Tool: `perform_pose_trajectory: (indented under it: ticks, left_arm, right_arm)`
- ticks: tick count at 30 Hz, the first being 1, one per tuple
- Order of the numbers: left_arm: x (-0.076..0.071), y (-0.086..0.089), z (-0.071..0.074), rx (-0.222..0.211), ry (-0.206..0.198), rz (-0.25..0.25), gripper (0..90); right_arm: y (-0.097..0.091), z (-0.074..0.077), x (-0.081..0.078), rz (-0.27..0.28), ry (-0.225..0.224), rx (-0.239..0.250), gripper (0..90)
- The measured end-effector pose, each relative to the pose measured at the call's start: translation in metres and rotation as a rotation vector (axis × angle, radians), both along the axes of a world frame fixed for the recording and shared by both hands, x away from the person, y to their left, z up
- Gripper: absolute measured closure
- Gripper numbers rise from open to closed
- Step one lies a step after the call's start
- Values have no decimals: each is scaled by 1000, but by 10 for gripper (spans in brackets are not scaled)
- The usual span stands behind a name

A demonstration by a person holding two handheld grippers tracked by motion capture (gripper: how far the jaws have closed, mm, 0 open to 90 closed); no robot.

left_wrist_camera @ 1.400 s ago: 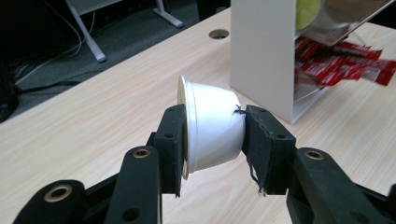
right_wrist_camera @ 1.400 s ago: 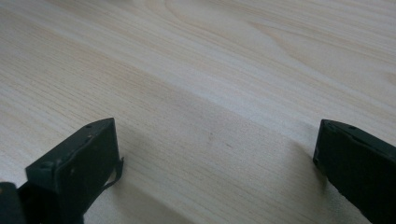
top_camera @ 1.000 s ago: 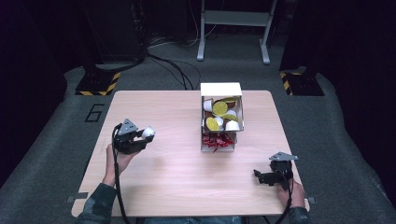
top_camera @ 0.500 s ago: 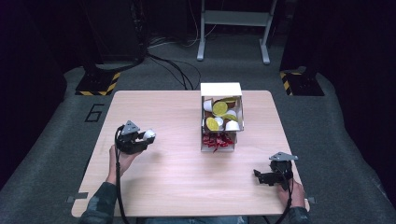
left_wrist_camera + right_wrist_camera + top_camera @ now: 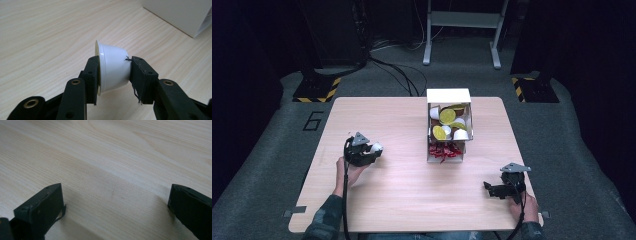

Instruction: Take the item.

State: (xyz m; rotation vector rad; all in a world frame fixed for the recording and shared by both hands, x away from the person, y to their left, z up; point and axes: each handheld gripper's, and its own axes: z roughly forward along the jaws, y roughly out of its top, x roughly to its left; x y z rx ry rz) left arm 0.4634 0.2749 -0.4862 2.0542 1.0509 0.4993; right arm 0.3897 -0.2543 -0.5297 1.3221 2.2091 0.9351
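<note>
- We see the left tool (image 5: 371,151) over the left-middle of the wooden counter (image 5: 402,200), held in the person's left hand (image 5: 349,170).
- In the left gripper view the left tool (image 5: 113,72) is clamped on a small white plastic cup (image 5: 112,70); one jaw sits against the rim end, the other against the narrower base end.
- The cup lies sideways in the grip, rim to the left of that view, with a pale yellowish edge showing at the rim.
- In the high view the cup (image 5: 376,147) shows as a white blob at the tip of the left tool, well apart from the box.
- White box (image 5: 448,125) stands at the far middle of the counter, with its lid open toward the far edge.
- The upper compartment of the box holds yellow-topped and white cups (image 5: 447,117) packed close together.
- The lower compartment holds red items (image 5: 444,151); too small for us to say what they are.
- A white box corner (image 5: 180,13) shows at the upper right of the left gripper view, near the held cup but not touching it.
- Right tool (image 5: 492,189) is near the right front corner of the counter, in the person's right hand (image 5: 524,205).
- In the right gripper view the right tool (image 5: 115,205) has its jaws spread wide with nothing between them, just bare wood grain; they are low over the counter.
- A frayed thread hangs off one jaw pad of each tool.
- Dark floor around the counter, cables (image 5: 397,75) and a metal stand (image 5: 462,30) behind it.
</note>
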Motion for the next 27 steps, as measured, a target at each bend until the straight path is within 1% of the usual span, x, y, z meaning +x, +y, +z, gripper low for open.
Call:
perform_pose_trajectory:
  ticks: [1,2,6,7,9,12,15,16,17,18,19,20,21,22,23,24,25,26,27]
  left_arm:
    - [1,-1,-2,-18,0,15,595]
    - [2,-1,-3,-17,2,19,595]
    - [5,-5,-9,22,15,27,594]
    - [6,-5,-10,34,15,24,593]
    - [6,-7,-12,41,25,22,592]
    - [7,-9,-13,74,34,7,589]
    - [7,-10,-14,98,37,-1,588]
    - [6,-11,-14,96,28,10,588]
    - [6,-12,-15,101,25,8,588]
    - [5,-12,-15,98,29,2,589]
    - [5,-13,-17,88,23,6,592]
    - [4,-13,-17,93,27,-5,606]
    - [4,-14,-19,81,19,3,605]
    - [3,-14,-19,83,22,0,601]
    - [4,-13,-19,68,28,-3,595]
    - [4,-12,-18,60,45,-14,576]
    - [4,-11,-18,48,42,-12,565]
    - [3,-10,-18,49,46,-15,544]
    - [2,-10,-16,37,59,-17,530]
  right_arm:
    - [0,0,0,2,1,-1,0]
    - [0,0,0,0,0,0,0]
    - [0,0,0,1,1,0,0]
    - [0,0,0,1,0,-1,0]
    - [0,0,0,1,0,0,0]
    - [0,0,0,1,0,-1,0]
    - [0,0,0,1,1,-1,0]
    - [0,0,0,1,0,0,0]
    - [0,0,0,1,0,-1,0]
    - [0,0,0,1,0,0,0]
    - [0,0,0,1,0,-1,0]
    - [0,0,0,1,0,0,0]
    - [0,0,0,1,1,0,0]
    - [0,0,0,1,0,-1,0]
    - [0,0,0,1,0,-1,0]
    - [0,0,0,1,0,-1,0]
    - [0,0,0,1,0,0,0]
    - [0,0,0,1,0,-1,0]
    - [0,0,0,1,0,-1,0]
